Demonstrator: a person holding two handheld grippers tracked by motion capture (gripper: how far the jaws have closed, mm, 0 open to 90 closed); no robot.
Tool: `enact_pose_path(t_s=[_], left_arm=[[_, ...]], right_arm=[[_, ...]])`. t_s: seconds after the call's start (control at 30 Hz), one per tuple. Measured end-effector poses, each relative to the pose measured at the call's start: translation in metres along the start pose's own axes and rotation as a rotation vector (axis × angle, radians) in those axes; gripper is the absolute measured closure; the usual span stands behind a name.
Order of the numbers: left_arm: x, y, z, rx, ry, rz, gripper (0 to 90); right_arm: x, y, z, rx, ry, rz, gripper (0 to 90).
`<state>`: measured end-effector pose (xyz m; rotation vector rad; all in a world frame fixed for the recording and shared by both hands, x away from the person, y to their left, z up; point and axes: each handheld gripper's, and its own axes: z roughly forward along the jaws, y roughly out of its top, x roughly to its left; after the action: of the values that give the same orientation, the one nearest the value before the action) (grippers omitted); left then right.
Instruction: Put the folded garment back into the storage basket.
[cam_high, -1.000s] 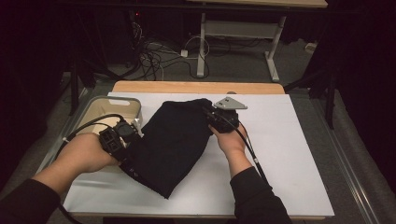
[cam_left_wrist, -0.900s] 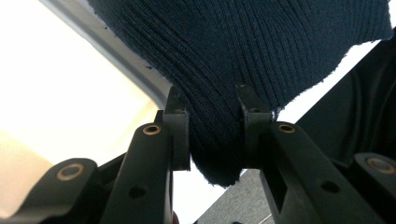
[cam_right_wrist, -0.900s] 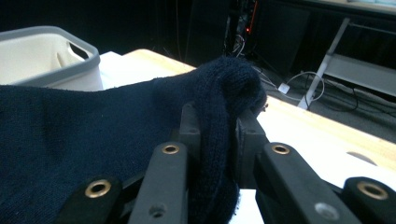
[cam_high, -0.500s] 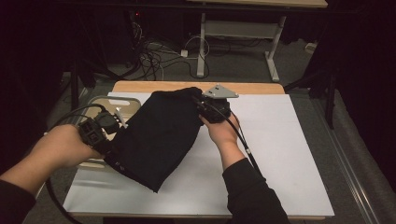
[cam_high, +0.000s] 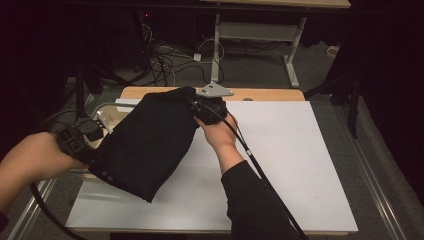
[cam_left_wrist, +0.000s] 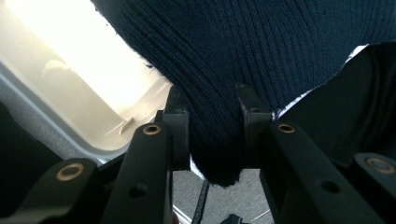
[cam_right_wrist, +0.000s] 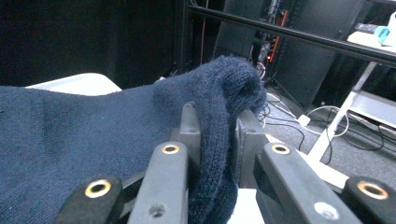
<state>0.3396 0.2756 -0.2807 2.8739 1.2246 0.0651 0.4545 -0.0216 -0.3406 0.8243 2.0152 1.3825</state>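
Observation:
A dark navy knitted garment (cam_high: 147, 142) hangs stretched between my two grippers above the left part of the white table (cam_high: 280, 165). My left gripper (cam_high: 92, 157) is shut on a bunched fold of the garment (cam_left_wrist: 219, 116) at its near left edge, out past the table's left edge. My right gripper (cam_high: 192, 106) is shut on a thick fold of the same garment (cam_right_wrist: 215, 140) at its far corner, near the back of the table. The garment's lowest corner droops toward the tabletop.
A beige tray (cam_high: 102, 117) sits at the table's left edge, partly under the garment; its pale rim (cam_left_wrist: 93, 121) appears in the left gripper view. Cables (cam_high: 165, 55) and table legs (cam_high: 216, 50) lie on the floor beyond. A cable trails from each gripper.
Both grippers have risen and moved left with the garment held between them. The garment has lifted off the table and now hangs partly over the tray.

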Motion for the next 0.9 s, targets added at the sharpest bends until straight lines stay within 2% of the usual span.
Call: enact_pose_path(t_s=[0.1,0.57,0.9], left_arm=[[0.006,-0.008,0.001,0.003,0.010,-0.012,69.1],[0.031,-0.034,0.010,0.005,0.001,-0.075,69.1],[0.047,-0.048,0.014,0.002,-0.001,-0.124,69.1]], right_arm=[[0.005,0.002,0.007,-0.001,0.011,0.006,78.4],[0.030,0.014,0.043,-0.003,0.053,-0.015,78.4],[0.042,0.021,0.069,-0.005,0.078,-0.021,78.4]])
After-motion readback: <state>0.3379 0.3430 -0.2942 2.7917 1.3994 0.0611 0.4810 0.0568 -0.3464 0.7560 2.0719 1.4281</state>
